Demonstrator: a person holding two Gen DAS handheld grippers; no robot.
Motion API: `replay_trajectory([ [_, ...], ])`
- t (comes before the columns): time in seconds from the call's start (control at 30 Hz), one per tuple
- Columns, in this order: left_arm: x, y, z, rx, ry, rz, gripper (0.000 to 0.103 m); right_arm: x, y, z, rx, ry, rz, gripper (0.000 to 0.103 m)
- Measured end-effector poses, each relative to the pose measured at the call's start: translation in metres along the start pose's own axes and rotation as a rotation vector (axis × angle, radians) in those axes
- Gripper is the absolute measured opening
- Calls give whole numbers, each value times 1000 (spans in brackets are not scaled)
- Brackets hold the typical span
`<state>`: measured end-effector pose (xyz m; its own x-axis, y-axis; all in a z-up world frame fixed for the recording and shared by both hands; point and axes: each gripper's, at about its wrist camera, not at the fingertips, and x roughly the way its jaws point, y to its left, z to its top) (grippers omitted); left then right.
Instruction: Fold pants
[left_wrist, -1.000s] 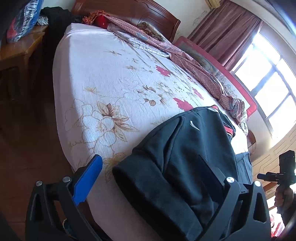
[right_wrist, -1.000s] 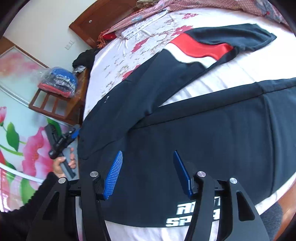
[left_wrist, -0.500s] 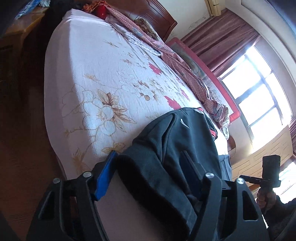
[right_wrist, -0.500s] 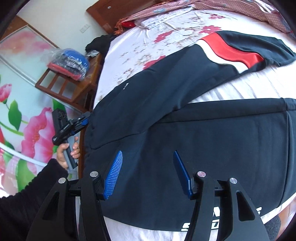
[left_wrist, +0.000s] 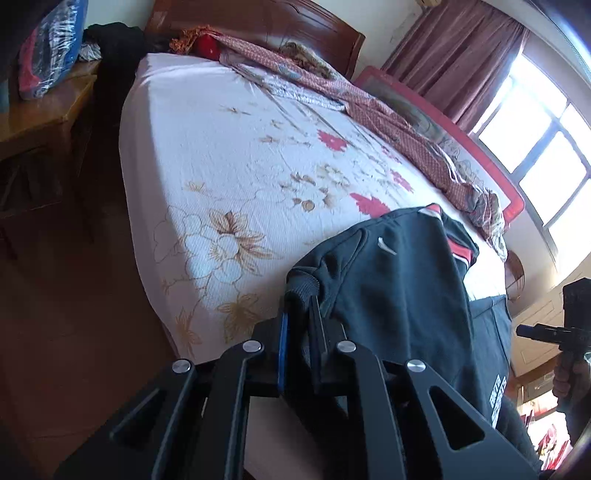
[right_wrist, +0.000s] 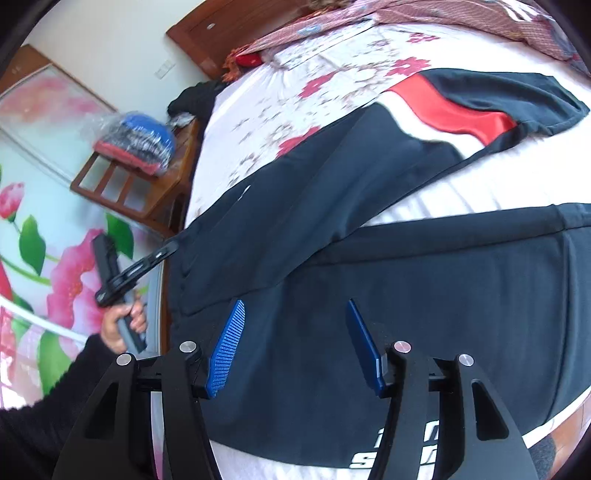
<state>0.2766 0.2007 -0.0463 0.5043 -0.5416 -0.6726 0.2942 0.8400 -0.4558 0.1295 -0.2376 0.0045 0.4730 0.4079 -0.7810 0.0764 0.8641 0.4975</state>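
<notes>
I am holding the left gripper (left_wrist: 297, 325) closest in, its jaws clenched on the ribbed cuff (left_wrist: 301, 286) of one leg of the black pants (left_wrist: 399, 295), the fabric bunching thick and soft just ahead of the blue pads. From the cuff the leg is running away from my left jaws and to the right across the bed (left_wrist: 229, 177), so its long axis is lying diagonally over the mattress toward the waist end; I judge the coming move to be carrying this cuff along that axis toward the waistband. The left hand is plainly the nearer one to the cuff. My right gripper (right_wrist: 295, 343) is hovering over the broad upper part of the pants (right_wrist: 424, 295), its jaws released and standing apart with nothing pinched between the ridged blue pads (right_wrist: 227, 347); the cloth below is lying flat, matte and heavy like fleece, with white lettering (right_wrist: 391, 454) near the bed edge. Farther out, a red and white band (right_wrist: 454, 110) is crossing the far leg. The sheet is white with printed flowers, lightly ribbed. Beyond it a patterned reddish cloth (left_wrist: 388, 114) is lying crumpled along the far side, then the wooden headboard (left_wrist: 258, 26) and, off to the side, a wooden side table (right_wrist: 140, 184) carrying a plastic-wrapped bundle (right_wrist: 136, 140).
</notes>
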Motion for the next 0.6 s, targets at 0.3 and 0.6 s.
replay_trajectory([
  [0.3,-68,-64,-15,-56,-175,-226,8,-1,-82,147,228,-103,-189,75],
  [0.6,-82,-87,-38,-92,-205,-270,8,89,-129,274,452,-42,-280,75],
])
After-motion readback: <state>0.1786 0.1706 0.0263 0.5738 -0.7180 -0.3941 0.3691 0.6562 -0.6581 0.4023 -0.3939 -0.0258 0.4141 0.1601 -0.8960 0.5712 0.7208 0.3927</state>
